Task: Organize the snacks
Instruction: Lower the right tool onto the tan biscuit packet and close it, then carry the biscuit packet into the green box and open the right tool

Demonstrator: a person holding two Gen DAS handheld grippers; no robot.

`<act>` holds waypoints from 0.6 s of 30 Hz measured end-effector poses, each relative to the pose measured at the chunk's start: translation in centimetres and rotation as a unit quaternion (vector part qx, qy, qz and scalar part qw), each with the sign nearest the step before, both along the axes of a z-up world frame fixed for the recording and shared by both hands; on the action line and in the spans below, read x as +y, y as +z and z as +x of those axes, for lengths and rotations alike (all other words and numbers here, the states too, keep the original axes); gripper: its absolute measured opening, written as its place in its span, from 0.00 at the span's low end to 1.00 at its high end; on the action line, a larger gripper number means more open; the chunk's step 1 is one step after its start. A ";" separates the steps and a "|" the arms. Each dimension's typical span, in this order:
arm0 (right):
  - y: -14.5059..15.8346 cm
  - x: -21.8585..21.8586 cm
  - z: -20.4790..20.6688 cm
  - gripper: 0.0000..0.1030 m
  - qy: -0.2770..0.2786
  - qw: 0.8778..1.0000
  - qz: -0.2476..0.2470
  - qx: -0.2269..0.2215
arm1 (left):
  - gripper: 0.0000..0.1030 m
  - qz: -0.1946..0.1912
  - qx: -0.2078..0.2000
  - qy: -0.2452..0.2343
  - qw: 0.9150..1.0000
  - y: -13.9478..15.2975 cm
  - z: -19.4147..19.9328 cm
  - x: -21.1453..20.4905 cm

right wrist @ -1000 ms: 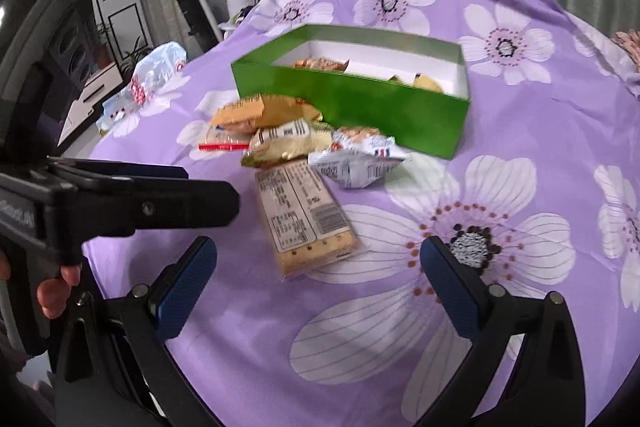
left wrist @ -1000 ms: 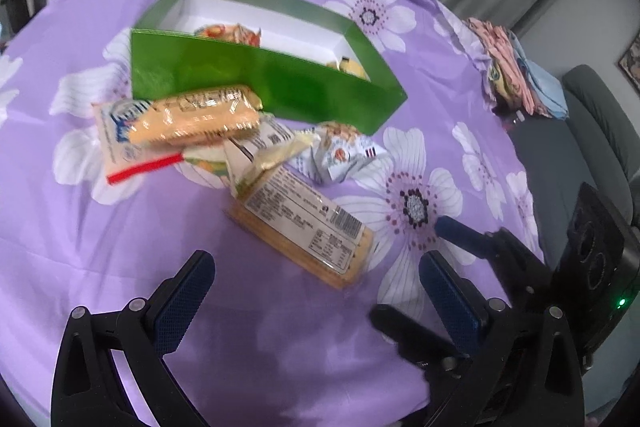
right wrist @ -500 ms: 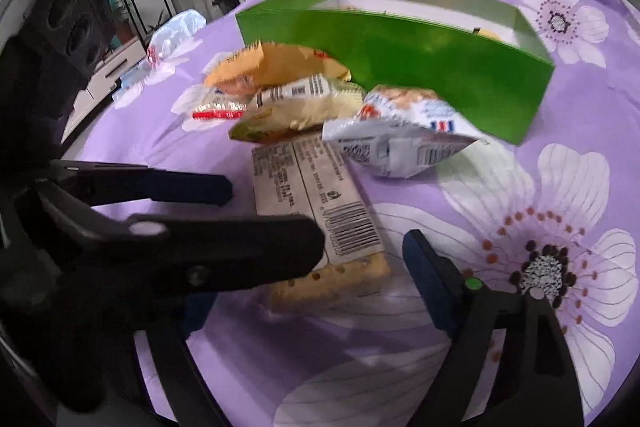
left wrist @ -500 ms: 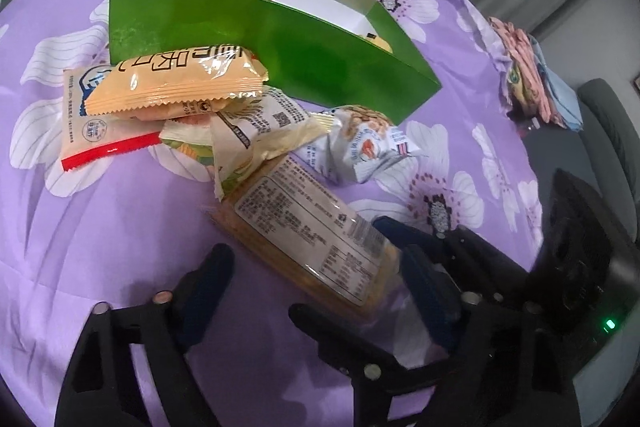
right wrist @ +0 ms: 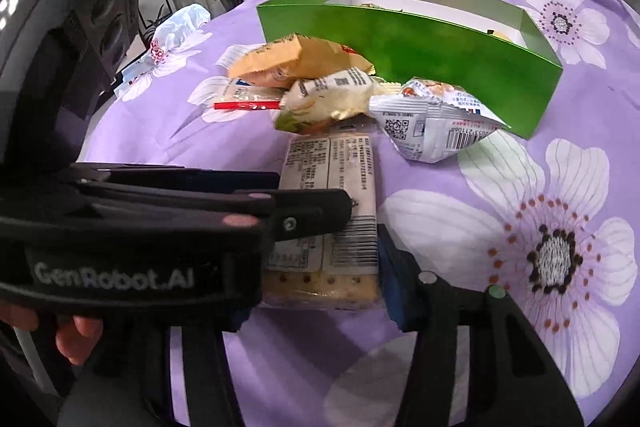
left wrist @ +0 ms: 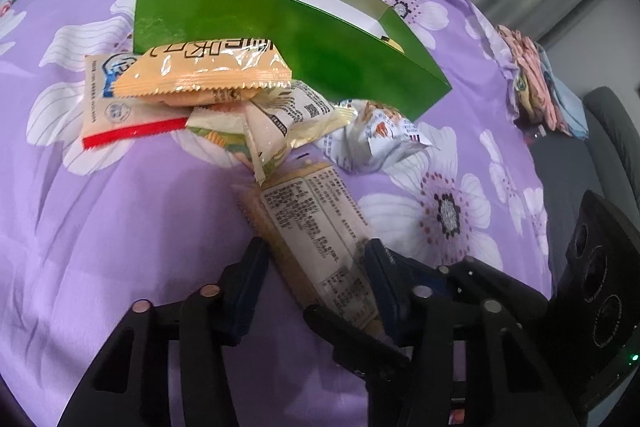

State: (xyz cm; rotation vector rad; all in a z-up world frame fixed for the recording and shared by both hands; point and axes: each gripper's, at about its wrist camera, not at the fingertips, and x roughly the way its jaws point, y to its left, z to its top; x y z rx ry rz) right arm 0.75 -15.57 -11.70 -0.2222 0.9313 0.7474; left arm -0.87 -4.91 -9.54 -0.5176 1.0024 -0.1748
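A long cracker pack [left wrist: 316, 227] with a printed label lies on the purple flowered cloth [left wrist: 120, 227]. My left gripper [left wrist: 314, 279] is closed around its near end. My right gripper [right wrist: 320, 287] also straddles that end of the cracker pack [right wrist: 336, 211], its jaws against both sides. The left gripper's fingers [right wrist: 296, 211] cross in front in the right wrist view. Behind lie an orange pack [left wrist: 200, 75], a yellow-green pack [left wrist: 276, 131] and a silver pack [left wrist: 380, 139]. The green box [left wrist: 280, 39] stands behind them.
A white-and-red pack [left wrist: 116, 111] lies under the orange one. The green box [right wrist: 420, 51] holds some snacks. A plastic bag [right wrist: 176, 31] sits at the table's far left edge. Folded cloth [left wrist: 532, 75] and a grey sofa [left wrist: 608, 131] are off to the right.
Both grippers have moved forward onto the cracker pack and narrowed around its near end. The snacks now look closer.
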 end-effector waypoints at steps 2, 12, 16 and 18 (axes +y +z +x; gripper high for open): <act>0.3 -0.4 -0.6 0.51 -0.008 1.000 0.003 -0.001 | 0.45 -0.006 -0.003 -0.001 1.000 0.2 -0.8 0.0; 4.1 -1.6 -3.9 0.50 -0.015 0.999 0.026 -0.037 | 0.45 0.005 -0.057 -0.005 0.998 4.7 -3.7 -0.9; 6.3 -1.9 -4.7 0.50 -0.015 0.997 0.039 -0.063 | 0.45 0.011 -0.085 -0.003 0.996 6.7 -4.1 -0.8; 7.2 -2.0 -4.8 0.50 -0.014 0.996 0.043 -0.076 | 0.45 0.013 -0.097 -0.004 0.995 7.6 -4.0 -0.7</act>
